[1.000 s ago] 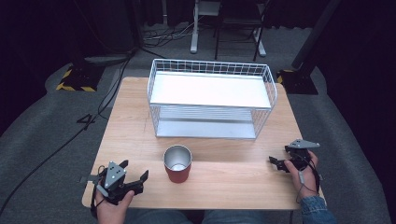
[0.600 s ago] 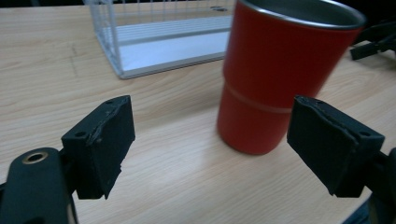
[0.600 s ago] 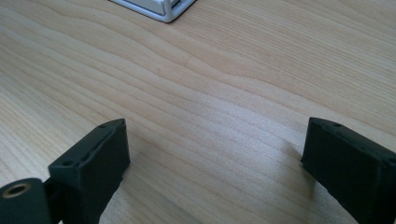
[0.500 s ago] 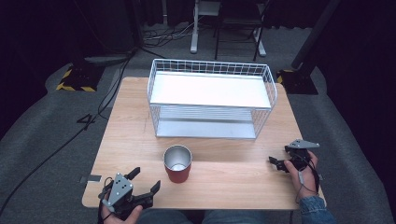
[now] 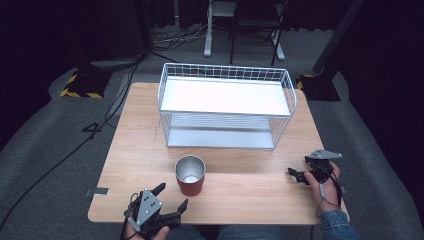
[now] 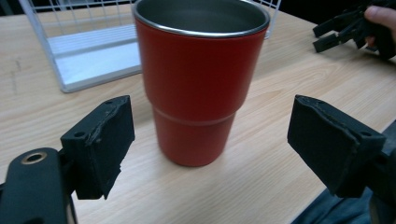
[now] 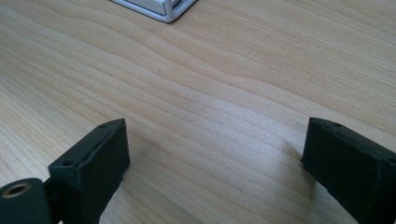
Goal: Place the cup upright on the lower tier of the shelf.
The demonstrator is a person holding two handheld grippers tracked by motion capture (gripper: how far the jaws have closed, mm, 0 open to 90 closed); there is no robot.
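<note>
Left gripper (image 5: pixel 170 204) jaws wide, aimed at red cup (image 5: pixel 190 175); cup should be centred between them before closing. Right gripper (image 5: pixel 299 176) jaws wide, empty.

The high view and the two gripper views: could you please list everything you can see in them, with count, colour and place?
Table: one, light wood, centre of the high view.
Wire basket: one, white, two tiers, on the far half of the table.
Tumbler: one, red outside and bare metal inside, upright and empty, on the table in front of the basket.
Desk frame: one, white legs, on the floor beyond the table.
Cables: several, black, on the grey floor to the left.
Left gripper: one, black, jaws open, at the table's near edge, aimed at the tumbler without touching it.
Right gripper: one, black, jaws open, low over the table's right side.
</note>
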